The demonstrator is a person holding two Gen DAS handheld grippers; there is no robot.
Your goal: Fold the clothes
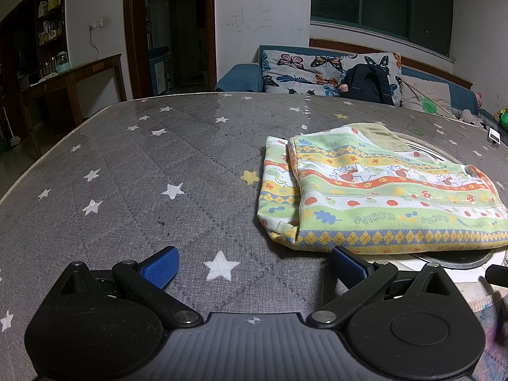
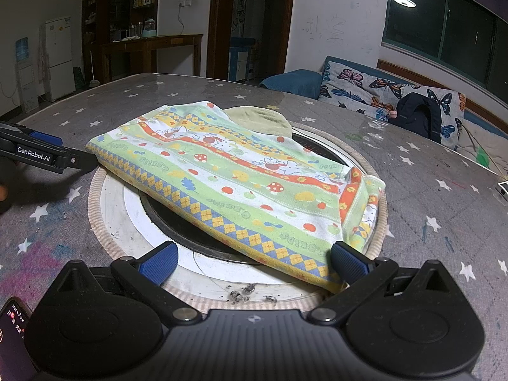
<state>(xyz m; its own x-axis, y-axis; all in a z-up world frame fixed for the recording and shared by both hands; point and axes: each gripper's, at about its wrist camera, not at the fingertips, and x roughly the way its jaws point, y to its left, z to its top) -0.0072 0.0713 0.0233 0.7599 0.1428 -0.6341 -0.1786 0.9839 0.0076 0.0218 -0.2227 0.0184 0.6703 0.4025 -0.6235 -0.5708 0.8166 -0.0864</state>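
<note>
Most of what I see is the star-print table cover [image 1: 133,171], with the folded patterned garment [image 2: 241,187] lying partly over the round inset ring [image 2: 108,222], flat so another fold can be taken. Both sets of my jaws are spread and empty: left gripper [image 1: 254,266] beside its corner, right gripper [image 2: 254,263] at the near hem.

Your bench [image 2: 222,89] carries a grey star-printed quilted cover. A round inset plate [image 2: 127,209] sits in it, with the folded patterned garment [image 2: 241,184] lying across it. Dark crumbs [image 2: 244,293] lie at the plate's near rim.
</note>
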